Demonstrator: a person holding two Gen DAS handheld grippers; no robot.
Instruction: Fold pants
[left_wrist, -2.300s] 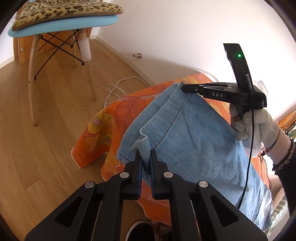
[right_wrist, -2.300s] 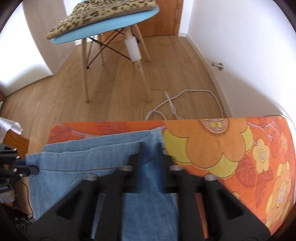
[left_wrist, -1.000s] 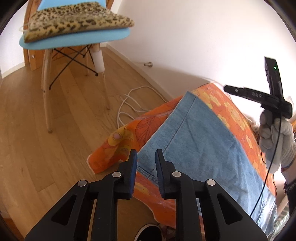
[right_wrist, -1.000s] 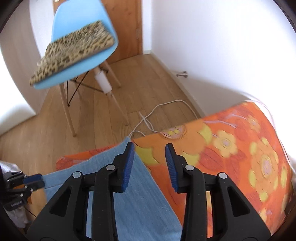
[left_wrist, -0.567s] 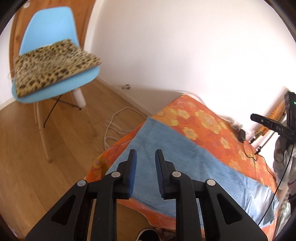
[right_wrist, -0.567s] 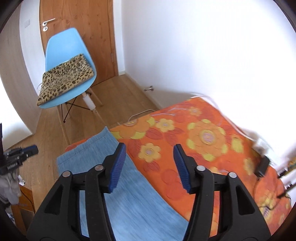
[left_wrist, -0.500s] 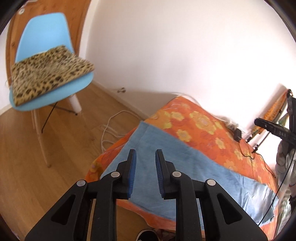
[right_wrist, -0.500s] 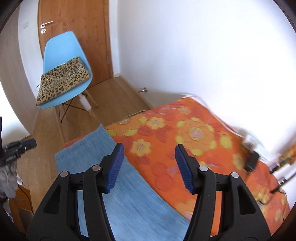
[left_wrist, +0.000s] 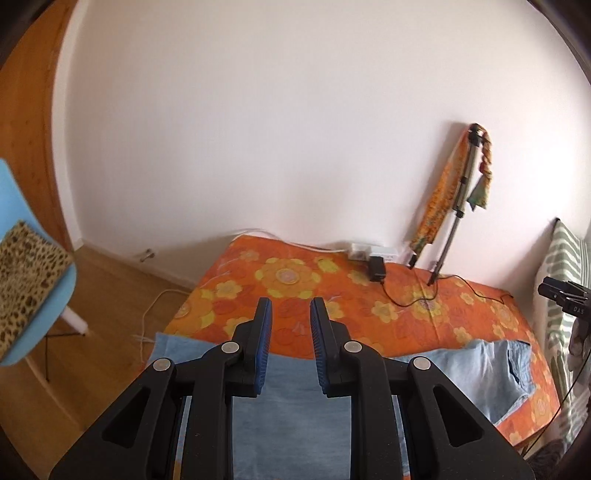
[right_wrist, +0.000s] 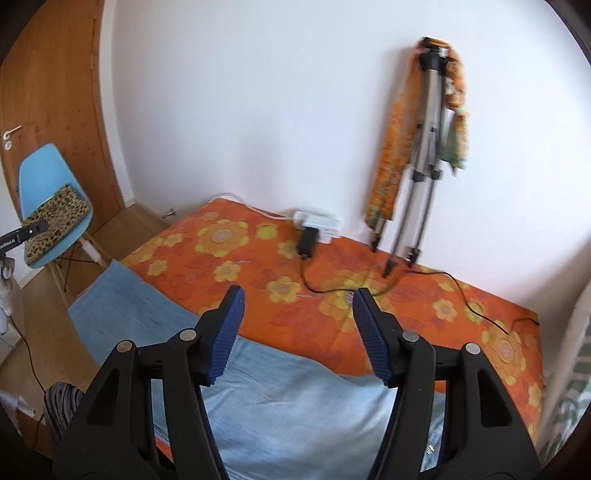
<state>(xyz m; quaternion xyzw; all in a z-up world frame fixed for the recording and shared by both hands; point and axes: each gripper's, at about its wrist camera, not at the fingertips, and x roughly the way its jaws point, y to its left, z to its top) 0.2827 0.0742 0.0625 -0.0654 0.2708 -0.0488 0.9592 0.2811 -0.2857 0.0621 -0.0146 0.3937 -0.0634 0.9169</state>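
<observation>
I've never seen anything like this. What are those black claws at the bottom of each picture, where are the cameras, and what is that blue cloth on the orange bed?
There is no robot here. A person holds a hand-held gripper in each hand, and each gripper has a wide-angle camera that looks forward along its two fingers. One picture comes from the left gripper, the other from the right gripper, so the claws belong to the tool that carries the camera. The blue cloth is a pair of jeans lying on an orange flowered bedspread. Neither gripper holds anything: the left one's jaws stand a little apart, and the right one's have just been opening, with nothing between them. A tripod leans against the wall, and a blue chair stands by the door.
</observation>
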